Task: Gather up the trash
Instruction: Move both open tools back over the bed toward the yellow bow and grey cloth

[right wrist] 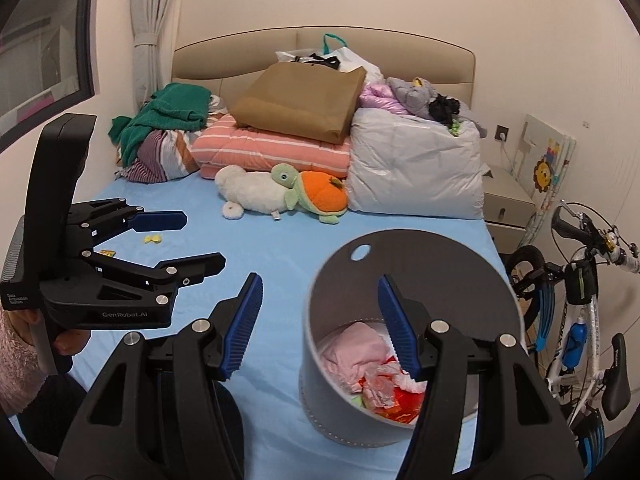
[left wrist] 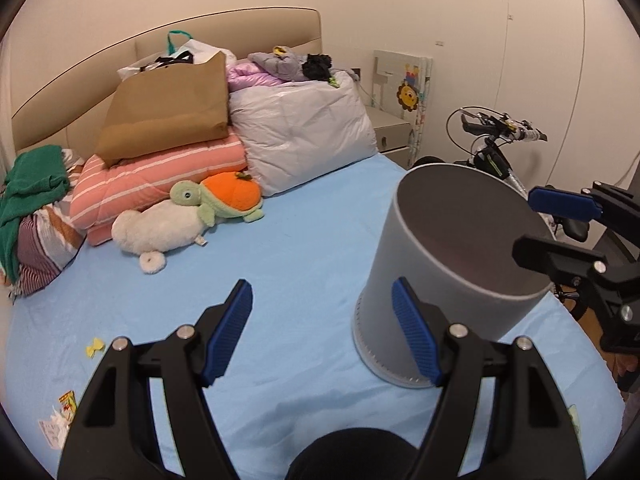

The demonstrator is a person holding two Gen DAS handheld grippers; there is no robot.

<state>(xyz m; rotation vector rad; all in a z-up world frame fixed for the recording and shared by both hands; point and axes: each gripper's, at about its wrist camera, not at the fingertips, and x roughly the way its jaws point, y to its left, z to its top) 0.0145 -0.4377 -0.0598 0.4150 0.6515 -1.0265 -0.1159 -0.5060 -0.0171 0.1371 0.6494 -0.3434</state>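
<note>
We held the left claw [left wrist: 322, 332] and right claw [right wrist: 320, 328] wide, gripping nothing, over the bed [left wrist: 288, 248]; the gray bin [right wrist: 412, 344] with trash stood lower right.

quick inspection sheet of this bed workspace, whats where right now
surface: blue bedsheet, mostly bare in the middle
job's things: grey bin standing on the sheet, wrappers and pink stuff inside; yellow scrap and wrapper loose on the sheet
clutter: plush turtle, brown paper bag, striped quilt, pillow
grippers: left gripper open, empty; right gripper open, empty
cables: white cord at the wall socket
surroundings: bicycle, nightstand
</note>
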